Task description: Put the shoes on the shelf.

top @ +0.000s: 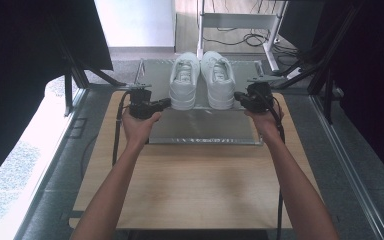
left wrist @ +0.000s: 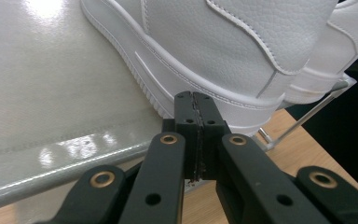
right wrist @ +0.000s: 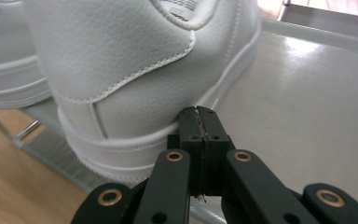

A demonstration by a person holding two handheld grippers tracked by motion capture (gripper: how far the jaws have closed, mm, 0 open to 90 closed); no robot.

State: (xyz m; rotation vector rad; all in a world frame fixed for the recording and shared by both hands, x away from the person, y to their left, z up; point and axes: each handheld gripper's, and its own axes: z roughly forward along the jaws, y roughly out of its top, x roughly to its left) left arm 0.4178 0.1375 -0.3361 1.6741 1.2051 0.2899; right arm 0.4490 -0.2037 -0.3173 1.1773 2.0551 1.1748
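Both grippers sit with their jaws pressed together on nothing. My left gripper (top: 165, 103) is at about nine o'clock of the pair of white shoes, its closed tip just beside the heel of the left shoe (top: 184, 82). My right gripper (top: 238, 96) mirrors it at three o'clock, closed tip just beside the heel of the right shoe (top: 218, 80).

In the left gripper view, the shut tip (left wrist: 195, 105) lies against or right next to the sole edge of the left shoe (left wrist: 223, 42); I cannot tell whether it truly touches. In the right gripper view, the closed tip (right wrist: 199, 122) is likewise at the sole line of the right shoe (right wrist: 121, 70), near the heel.

The two shoes stand upright side by side, toes toward twelve o'clock, touching or nearly so, on a grey tray (top: 205, 131) that rests on the far half of the wooden table (top: 190, 190). Their heels lie around the middle of the tray, with bare tray toward six o'clock.

As I read it, the work in hand is nudging or squaring the pair with closed gripper tips rather than lifting. The shoes already look neatly paired and aligned, so I judge the job well along. What may remain is a final push from each side, or backing both grippers away.
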